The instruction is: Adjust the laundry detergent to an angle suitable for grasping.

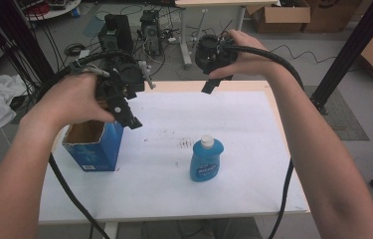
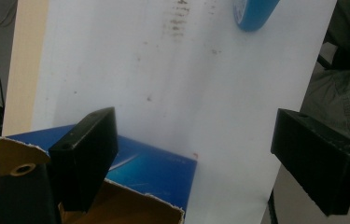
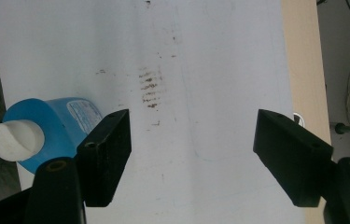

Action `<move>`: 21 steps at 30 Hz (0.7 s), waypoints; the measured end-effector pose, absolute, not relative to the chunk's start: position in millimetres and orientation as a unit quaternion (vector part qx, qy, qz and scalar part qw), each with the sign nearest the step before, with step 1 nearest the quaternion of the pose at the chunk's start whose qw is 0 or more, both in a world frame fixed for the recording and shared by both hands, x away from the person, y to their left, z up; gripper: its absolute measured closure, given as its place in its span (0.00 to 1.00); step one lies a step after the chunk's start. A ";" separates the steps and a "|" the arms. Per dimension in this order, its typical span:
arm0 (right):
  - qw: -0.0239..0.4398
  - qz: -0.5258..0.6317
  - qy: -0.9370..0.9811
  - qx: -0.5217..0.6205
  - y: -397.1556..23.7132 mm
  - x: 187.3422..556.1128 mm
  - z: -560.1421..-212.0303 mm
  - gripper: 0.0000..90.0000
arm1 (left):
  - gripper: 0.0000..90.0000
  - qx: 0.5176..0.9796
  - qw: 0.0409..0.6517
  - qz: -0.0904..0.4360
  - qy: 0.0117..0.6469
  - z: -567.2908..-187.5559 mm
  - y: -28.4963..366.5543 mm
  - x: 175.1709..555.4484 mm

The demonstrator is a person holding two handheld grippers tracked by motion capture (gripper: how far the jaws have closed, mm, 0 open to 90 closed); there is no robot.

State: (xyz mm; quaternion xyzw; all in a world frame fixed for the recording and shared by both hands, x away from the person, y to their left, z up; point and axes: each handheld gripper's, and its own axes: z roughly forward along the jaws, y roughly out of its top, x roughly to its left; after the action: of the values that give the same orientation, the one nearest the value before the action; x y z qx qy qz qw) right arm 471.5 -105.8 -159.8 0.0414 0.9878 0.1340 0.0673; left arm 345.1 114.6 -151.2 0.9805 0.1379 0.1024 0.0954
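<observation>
Bare forearms rise from the bottom edge of the high view, both cut off at the frame, each hand carrying a black two-jaw gripper above the white-topped desk [image 1: 253, 164]. Most of the left gripper [image 1: 130, 119] is hidden under the left hand [image 1: 74, 102], so its jaws are hard to read from above; its own view shows them spread wide with nothing between them, one jaw hanging over the open mouth of the blue cardboard box [image 1: 94, 147]. That box stands near the desk's left edge, towards the near corner, its top torn open; the brown inside looks bare as far as can be seen, though the bottom is hidden in both views. The right gripper [image 1: 210, 85] is held over the desk's far edge, its body largely wrapped by the right hand [image 1: 243, 55]; its own view shows the jaws well apart and gripping nothing, with only the stained desk surface between them. The blue plastic bottle with a white cap [image 1: 206, 160] stands upright near the middle of the desk, well apart from the box and from both grippers; its label is too blurred to read, and the left gripper view cuts off all but a blue sliver of it.
</observation>
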 end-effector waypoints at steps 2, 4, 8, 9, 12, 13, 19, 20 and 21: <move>0.067 0.133 0.988 0.038 -105.6 470.5 -159.7 0.31 | 0.17 0.981 0.093 0.101 0.138 -151.2 114.6 345.1; 0.067 0.135 0.988 0.039 -106.0 470.4 -159.3 0.31 | 0.17 0.981 0.094 0.101 0.140 -151.1 114.8 345.6; 0.065 0.140 0.987 0.039 -109.0 471.4 -157.5 0.31 | 0.17 0.980 0.096 0.100 0.140 -149.9 114.8 345.9; 0.064 0.143 0.987 0.038 -109.9 471.7 -156.9 0.30 | 0.17 0.980 0.094 0.101 0.141 -149.4 114.7 346.0; 0.066 0.145 0.986 0.040 -112.7 470.2 -155.9 0.30 | 0.17 0.979 0.098 0.104 0.144 -148.5 114.5 343.4; 0.065 0.146 0.986 0.040 -113.0 468.9 -155.6 0.30 | 0.17 0.979 0.099 0.104 0.145 -148.2 114.4 342.4; 0.060 0.152 0.986 0.035 -115.9 467.9 -155.5 0.29 | 0.17 0.979 0.095 0.103 0.147 -147.7 112.2 340.8; 0.060 0.151 0.986 0.034 -116.0 467.6 -156.3 0.28 | 0.17 0.979 0.095 0.104 0.146 -148.5 110.7 340.3; 0.059 0.150 0.986 0.034 -116.1 466.9 -156.3 0.28 | 0.17 0.979 0.094 0.104 0.145 -148.8 110.2 340.2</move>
State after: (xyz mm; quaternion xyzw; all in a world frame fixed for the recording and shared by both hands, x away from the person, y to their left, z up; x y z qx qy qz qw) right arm 466.9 -116.1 -156.3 0.0345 0.9863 0.1504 0.0585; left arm 340.2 110.2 -148.8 0.9794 0.1451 0.1038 0.0944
